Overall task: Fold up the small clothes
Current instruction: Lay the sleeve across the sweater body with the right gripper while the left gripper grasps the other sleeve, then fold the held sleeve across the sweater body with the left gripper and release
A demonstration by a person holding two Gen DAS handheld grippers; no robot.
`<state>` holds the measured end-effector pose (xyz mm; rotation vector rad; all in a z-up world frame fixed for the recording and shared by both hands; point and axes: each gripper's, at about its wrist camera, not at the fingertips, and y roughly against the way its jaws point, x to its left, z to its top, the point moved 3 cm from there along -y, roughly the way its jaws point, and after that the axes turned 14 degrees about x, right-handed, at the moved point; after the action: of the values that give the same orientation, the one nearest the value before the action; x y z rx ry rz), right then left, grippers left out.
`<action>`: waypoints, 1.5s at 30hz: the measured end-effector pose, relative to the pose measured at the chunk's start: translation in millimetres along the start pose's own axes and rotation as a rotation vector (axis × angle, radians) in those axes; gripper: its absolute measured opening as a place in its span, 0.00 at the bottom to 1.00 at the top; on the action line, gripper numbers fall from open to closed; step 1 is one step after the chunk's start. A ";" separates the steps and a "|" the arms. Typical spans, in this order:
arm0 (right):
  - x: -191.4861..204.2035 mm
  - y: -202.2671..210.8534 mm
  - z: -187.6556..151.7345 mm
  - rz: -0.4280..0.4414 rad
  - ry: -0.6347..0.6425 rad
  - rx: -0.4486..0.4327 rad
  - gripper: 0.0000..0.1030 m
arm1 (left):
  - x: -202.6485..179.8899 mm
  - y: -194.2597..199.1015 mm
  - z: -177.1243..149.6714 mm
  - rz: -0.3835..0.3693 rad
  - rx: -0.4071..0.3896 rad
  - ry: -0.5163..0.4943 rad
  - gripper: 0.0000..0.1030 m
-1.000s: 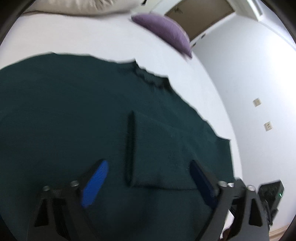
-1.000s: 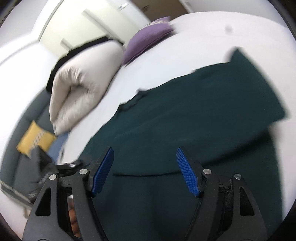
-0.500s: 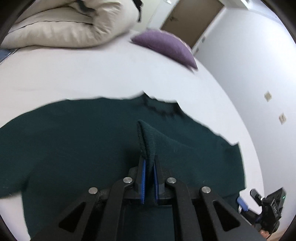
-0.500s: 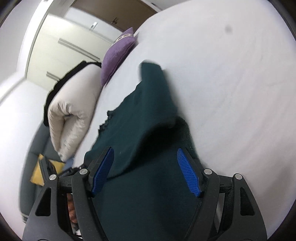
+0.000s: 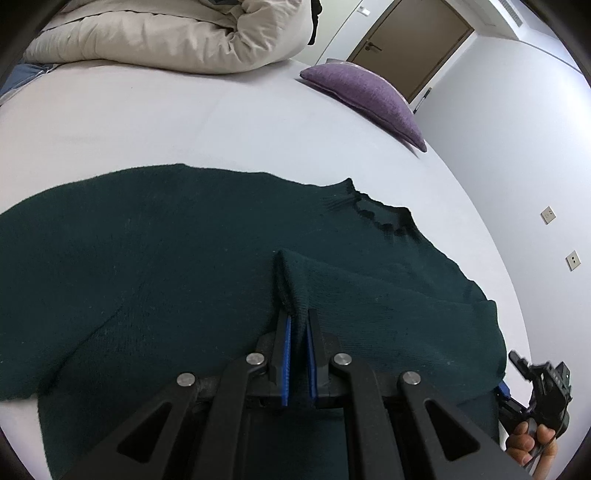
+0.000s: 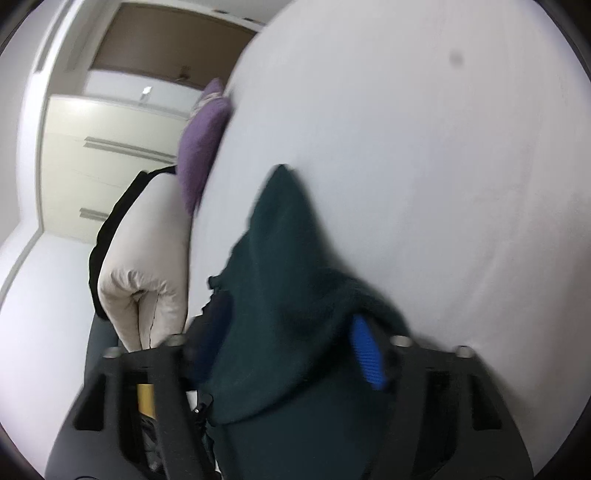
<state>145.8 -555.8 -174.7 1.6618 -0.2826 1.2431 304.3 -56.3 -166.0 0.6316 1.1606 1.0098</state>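
A dark green knitted sweater (image 5: 155,251) lies spread on the white bed (image 5: 184,122), its collar (image 5: 384,218) at the right. My left gripper (image 5: 297,325) is shut on a folded sleeve cuff (image 5: 291,280) lying over the sweater's body. In the right wrist view the sweater (image 6: 280,295) sits between my right gripper's (image 6: 284,339) blue pads (image 6: 365,354), which stand wide apart; the frame is blurred. The right gripper also shows at the left wrist view's lower right edge (image 5: 543,387).
A rolled cream duvet (image 5: 177,33) lies at the far side of the bed. A purple pillow (image 5: 365,92) lies at the far right near a brown door (image 5: 410,40). A white wall with sockets (image 5: 548,216) runs along the right.
My left gripper closed on the sleeve cuff and lifted it slightly. My right gripper swung round and moved in onto the sweater's edge, jaws still apart.
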 end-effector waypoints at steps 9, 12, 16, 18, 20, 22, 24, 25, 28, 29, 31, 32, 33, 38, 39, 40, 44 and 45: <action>10.6 42.6 -16.4 -0.089 0.138 -0.047 0.40 | 9.4 2.7 -10.5 -0.033 -0.032 -0.019 0.09; 32.2 57.0 -1.6 -0.189 0.222 -0.115 0.42 | 8.0 3.5 -13.7 -0.028 -0.047 -0.015 0.09; 51.9 11.2 42.7 -0.310 0.312 -0.016 0.42 | 9.9 2.2 -14.9 -0.032 -0.051 -0.012 0.09; 55.7 -15.1 58.8 -0.379 0.344 0.023 0.41 | 11.4 0.5 -13.0 -0.037 -0.047 -0.011 0.09; 56.7 -39.5 69.5 -0.462 0.380 0.048 0.37 | 12.7 0.2 -12.6 -0.038 -0.049 -0.013 0.09; 62.5 -50.3 75.3 -0.536 0.435 0.023 0.12 | 13.7 0.4 -13.0 -0.038 -0.056 -0.012 0.10; 63.5 -54.5 80.4 -0.588 0.448 0.005 0.07 | 14.6 0.1 -14.4 -0.039 -0.064 -0.012 0.10; 63.2 -55.5 81.8 -0.599 0.454 -0.005 0.06 | 15.2 -0.1 -15.3 -0.042 -0.069 -0.012 0.10; 60.7 -58.9 79.1 -0.643 0.514 -0.044 0.04 | 17.5 -1.5 -16.0 -0.055 -0.072 -0.006 0.12; 57.5 -59.4 80.9 -0.635 0.510 -0.051 0.03 | 17.9 -1.7 -15.6 -0.055 -0.071 -0.004 0.12; 54.9 -57.6 87.3 -0.600 0.481 -0.044 0.04 | 17.6 -1.5 -15.6 -0.059 -0.068 -0.005 0.12; 56.2 -55.1 88.2 -0.591 0.479 -0.038 0.06 | 18.3 -1.1 -15.9 -0.066 -0.069 -0.003 0.12; 59.7 -49.9 86.8 -0.594 0.474 -0.035 0.11 | 19.3 -0.7 -16.1 -0.070 -0.070 -0.001 0.12; 86.8 -6.0 32.3 -0.546 0.551 -0.093 0.13 | 18.8 -1.0 -16.5 -0.064 -0.074 -0.005 0.12; 86.0 -6.0 15.2 -0.548 0.582 -0.069 0.19 | 18.8 -1.1 -16.4 -0.065 -0.075 -0.004 0.12; 80.0 -10.3 5.6 -0.566 0.591 -0.043 0.31 | 18.6 -1.6 -16.3 -0.066 -0.078 -0.004 0.13; 42.8 -33.2 -1.1 -0.595 0.612 -0.014 0.44 | 19.6 -1.0 -10.6 -0.100 -0.055 0.014 0.15; 45.9 -30.3 1.0 -0.586 0.595 -0.008 0.44 | 19.1 2.7 -8.6 -0.100 -0.038 0.018 0.21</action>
<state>187.3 -526.1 -154.0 1.1657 0.5273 1.1987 296.5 -38.8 -174.9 0.5302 1.1745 0.9522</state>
